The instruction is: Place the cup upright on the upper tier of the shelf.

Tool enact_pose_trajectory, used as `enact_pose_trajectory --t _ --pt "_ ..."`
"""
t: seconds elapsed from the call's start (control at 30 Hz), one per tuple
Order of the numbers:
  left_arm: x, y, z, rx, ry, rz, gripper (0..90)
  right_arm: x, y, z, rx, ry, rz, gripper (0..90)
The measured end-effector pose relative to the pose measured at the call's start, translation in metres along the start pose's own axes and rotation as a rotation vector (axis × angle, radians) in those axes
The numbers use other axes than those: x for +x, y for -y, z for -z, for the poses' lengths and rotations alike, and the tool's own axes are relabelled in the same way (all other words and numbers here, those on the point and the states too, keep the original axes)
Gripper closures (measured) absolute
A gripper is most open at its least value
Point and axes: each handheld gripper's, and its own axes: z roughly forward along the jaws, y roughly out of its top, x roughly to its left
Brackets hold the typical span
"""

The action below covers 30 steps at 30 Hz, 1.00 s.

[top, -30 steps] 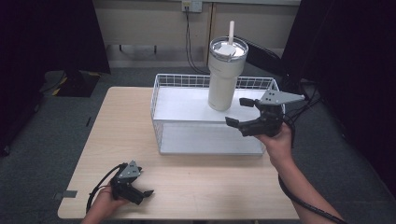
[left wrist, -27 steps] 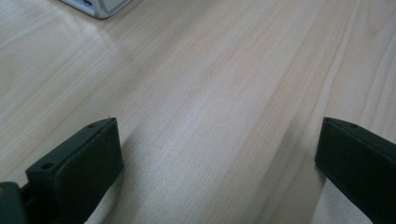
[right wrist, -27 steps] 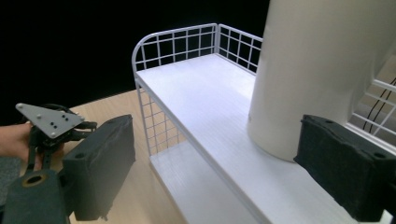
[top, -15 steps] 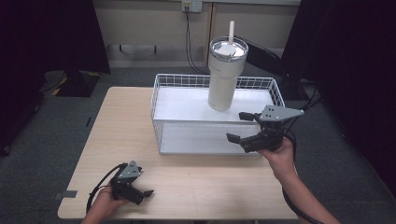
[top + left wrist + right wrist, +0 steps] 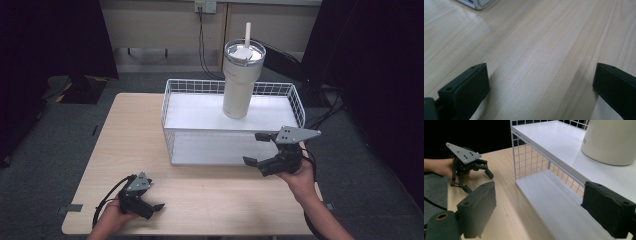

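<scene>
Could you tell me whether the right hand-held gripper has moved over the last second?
Yes: the right hand-held gripper has come down from beside the tumbler toward the person, past the wire rack's front.

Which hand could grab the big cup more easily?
Probably the right. Its tool hangs open beside the wire rack where the cup stands, while the left tool sits at the table's near edge.

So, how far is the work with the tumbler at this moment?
Done, it seems: the cream tumbler stands upright on the white wire rack. In hand: nothing; the right gripper is open beside the rack, and the left gripper is open, low over the table. What is left cannot be told.
</scene>
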Motion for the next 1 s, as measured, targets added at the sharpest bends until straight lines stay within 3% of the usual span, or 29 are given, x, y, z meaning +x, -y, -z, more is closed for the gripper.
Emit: enact_pose_trajectory --t 0.63,1.0 --pt "0.000 0.000 0.000 0.000 0.001 0.002 0.0 0.010 0.045 -0.016 0.033 -0.052 -0.038 11.3" --pt "0.000 0.000 0.000 0.000 0.001 0.001 0.0 0.013 0.079 -0.026 0.056 -0.053 -0.075 11.1"
